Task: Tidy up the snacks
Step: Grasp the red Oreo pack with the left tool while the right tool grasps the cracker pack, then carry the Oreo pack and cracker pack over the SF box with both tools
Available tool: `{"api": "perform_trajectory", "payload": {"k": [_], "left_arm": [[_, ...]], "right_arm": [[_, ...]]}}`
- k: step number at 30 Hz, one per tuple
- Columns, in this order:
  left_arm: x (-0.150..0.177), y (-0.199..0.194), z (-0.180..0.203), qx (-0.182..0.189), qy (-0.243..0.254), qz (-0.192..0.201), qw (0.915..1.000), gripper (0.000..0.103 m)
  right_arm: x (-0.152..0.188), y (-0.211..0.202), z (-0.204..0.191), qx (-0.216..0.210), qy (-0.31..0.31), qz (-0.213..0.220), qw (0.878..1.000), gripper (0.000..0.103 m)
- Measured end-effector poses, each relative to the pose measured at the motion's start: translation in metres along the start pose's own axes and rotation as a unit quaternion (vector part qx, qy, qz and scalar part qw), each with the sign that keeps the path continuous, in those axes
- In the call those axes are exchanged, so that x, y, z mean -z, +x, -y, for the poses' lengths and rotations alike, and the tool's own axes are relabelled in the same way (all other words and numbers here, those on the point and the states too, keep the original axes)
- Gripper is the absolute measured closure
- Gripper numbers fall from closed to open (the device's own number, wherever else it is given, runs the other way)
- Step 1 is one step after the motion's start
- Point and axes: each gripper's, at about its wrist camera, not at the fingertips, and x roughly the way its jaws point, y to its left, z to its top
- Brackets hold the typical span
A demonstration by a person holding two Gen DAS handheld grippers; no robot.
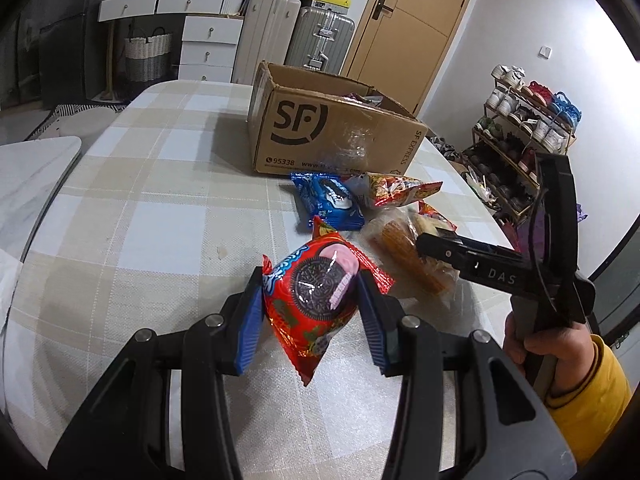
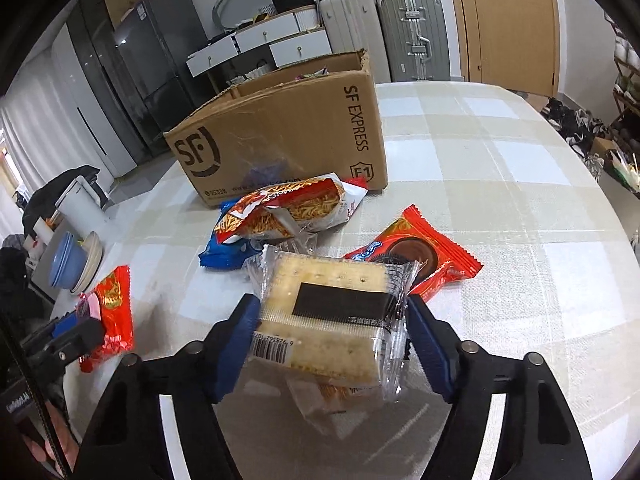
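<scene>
My left gripper is shut on a red Oreo packet, held a little above the checked tablecloth. The same packet appears at the left of the right wrist view. My right gripper has its blue pads against both sides of a clear cracker packet, which lies over another wrapped snack. On the cloth beyond are a blue Oreo packet, a noodle snack bag and a second red Oreo packet. An open SF cardboard box stands behind them, with some snacks inside.
A hand in a yellow sleeve holds the right gripper. Suitcases, white drawers and a door stand behind the table. A shoe rack is off its right edge. Stacked bowls sit on a low surface to the left.
</scene>
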Motion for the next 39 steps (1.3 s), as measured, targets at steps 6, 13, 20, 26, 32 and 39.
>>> {"api": "perform_trajectory", "payload": {"k": [6,13,20,26,32,39], "left_arm": [[0.0,-0.009,0.009,-0.002,0.009,0.007,0.9999,0.062],[-0.001,-0.026,0.019,-0.009,0.02,0.02,0.9996,0.062],[-0.006,-0.049,0.029,-0.011,0.029,0.04,0.9987,0.062],[-0.011,-0.076,0.036,-0.011,0.036,0.061,0.9974,0.062],[-0.026,-0.098,0.038,0.015,0.027,0.068,0.9972,0.062],[-0.039,-0.134,0.042,0.022,0.029,0.096,0.9947,0.062]], "right_arm": [[0.009,-0.009,0.007,-0.026,0.017,0.005,1.0,0.035],[0.014,-0.033,0.014,-0.051,0.036,0.032,0.998,0.035],[0.014,-0.08,0.003,-0.081,0.02,0.074,0.994,0.035],[0.008,-0.129,-0.006,-0.111,0.007,0.119,0.987,0.035],[-0.004,-0.187,-0.02,-0.134,-0.011,0.168,0.976,0.035],[-0.008,-0.222,-0.03,-0.144,-0.027,0.197,0.969,0.035]]}}
